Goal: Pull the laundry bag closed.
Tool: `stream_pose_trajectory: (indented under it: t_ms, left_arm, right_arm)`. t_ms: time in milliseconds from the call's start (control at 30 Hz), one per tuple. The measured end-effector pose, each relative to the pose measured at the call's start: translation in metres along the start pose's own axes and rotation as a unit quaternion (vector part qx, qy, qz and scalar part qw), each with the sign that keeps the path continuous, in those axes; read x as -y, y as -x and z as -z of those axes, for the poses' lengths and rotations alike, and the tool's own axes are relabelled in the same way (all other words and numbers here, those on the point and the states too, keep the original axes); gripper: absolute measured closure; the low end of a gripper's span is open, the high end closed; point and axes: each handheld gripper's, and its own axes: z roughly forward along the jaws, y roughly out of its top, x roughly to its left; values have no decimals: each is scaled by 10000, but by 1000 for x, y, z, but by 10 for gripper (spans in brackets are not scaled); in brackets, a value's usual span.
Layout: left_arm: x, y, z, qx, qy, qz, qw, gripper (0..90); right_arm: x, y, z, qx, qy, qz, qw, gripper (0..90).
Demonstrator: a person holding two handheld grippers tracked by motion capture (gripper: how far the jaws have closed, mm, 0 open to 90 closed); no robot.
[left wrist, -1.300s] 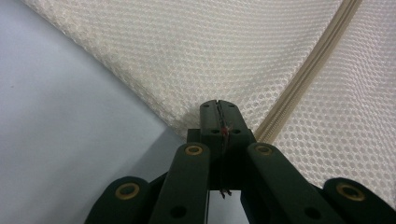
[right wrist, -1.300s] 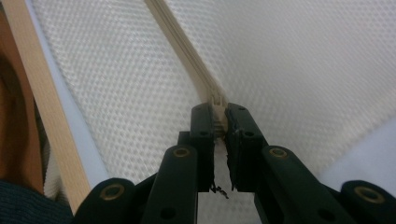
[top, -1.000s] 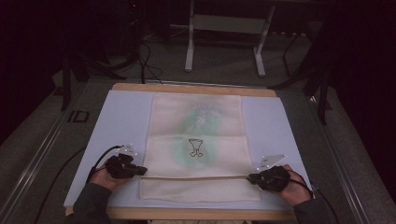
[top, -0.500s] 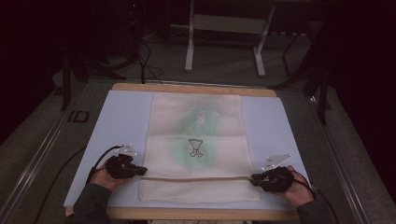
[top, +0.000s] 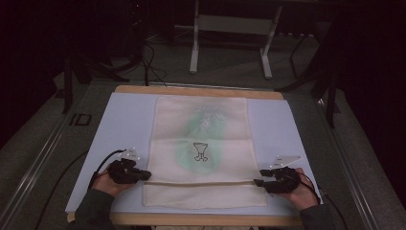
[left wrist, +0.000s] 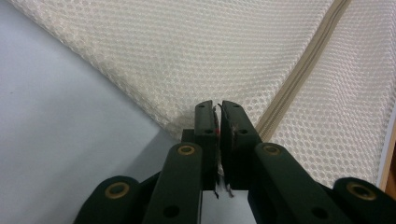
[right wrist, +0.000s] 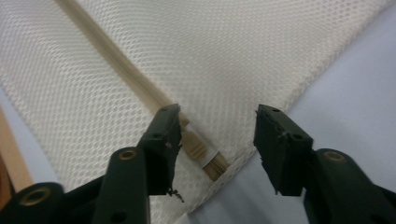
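From the high view, a cream mesh laundry bag [top: 201, 148] lies flat in the middle of the pale blue table mat [top: 124, 120], its zipper [top: 201, 182] running left to right across the near part. The left gripper [top: 143, 175] sits at the bag's near left edge, the right gripper [top: 257, 182] at its near right edge, each level with the zipper. In the left gripper view, the jaws have just been opening and stand a narrow slit apart at the bag's edge [left wrist: 154, 116], with no mesh pinched between them. In the right gripper view, the jaws have just been opening and stand wide apart, the zipper's end [right wrist: 210, 161] lying unclamped between them.
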Motion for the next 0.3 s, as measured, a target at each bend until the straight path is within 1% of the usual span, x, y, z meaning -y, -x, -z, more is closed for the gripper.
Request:
stream_pose_trajectory:
  t_ms: [67, 133, 200, 300]
  left_arm:
    - [0, 0, 0, -10, 27, 19, 10000, 835]
    - [0, -1, 1, 54, 85, 83, 9999, 801]
    - [0, -1, 1, 82, 147, 130, 9998, 761]
    - [1, -2, 2, 48, 221, 192, 9996, 728]
  right_arm:
    - [0, 0, -2, 61, -57, -31, 10000, 444]
    - [1, 1, -5, 69, -128, -41, 9999, 411]
    - [1, 2, -6, 119, -129, -84, 9998, 383]
    - [1, 4, -5, 169, -73, -188, 9997, 356]
